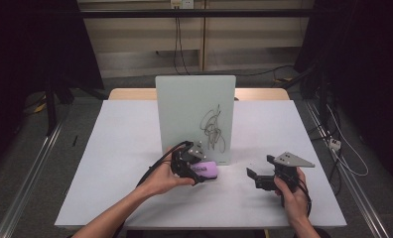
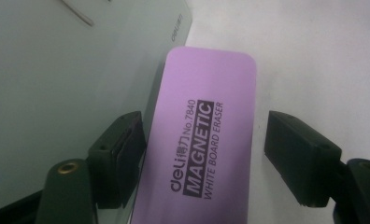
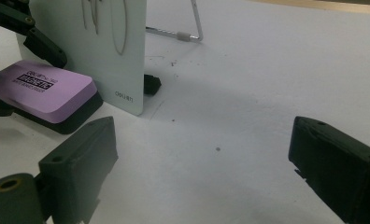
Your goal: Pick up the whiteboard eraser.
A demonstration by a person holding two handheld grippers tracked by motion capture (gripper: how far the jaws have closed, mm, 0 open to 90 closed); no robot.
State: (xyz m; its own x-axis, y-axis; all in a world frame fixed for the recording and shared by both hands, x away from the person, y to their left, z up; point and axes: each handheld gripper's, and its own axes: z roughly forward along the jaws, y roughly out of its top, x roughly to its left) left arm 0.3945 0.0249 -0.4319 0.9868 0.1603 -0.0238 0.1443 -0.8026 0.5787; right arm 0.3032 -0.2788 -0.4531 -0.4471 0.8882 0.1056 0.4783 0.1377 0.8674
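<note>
Where the left claw [image 2: 206, 158] straddles it — smooth, round-cornered purple eraser [image 2: 202, 140].

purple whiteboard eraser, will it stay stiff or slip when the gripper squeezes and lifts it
The whiteboard eraser looks like a rigid flat block with a smooth purple top and a dark base, so it probably stays stiff. Its smooth sides may be a little slippery. It is flat and wide, so it should slide rather than roll or tip, and it looks light for its size.
</note>
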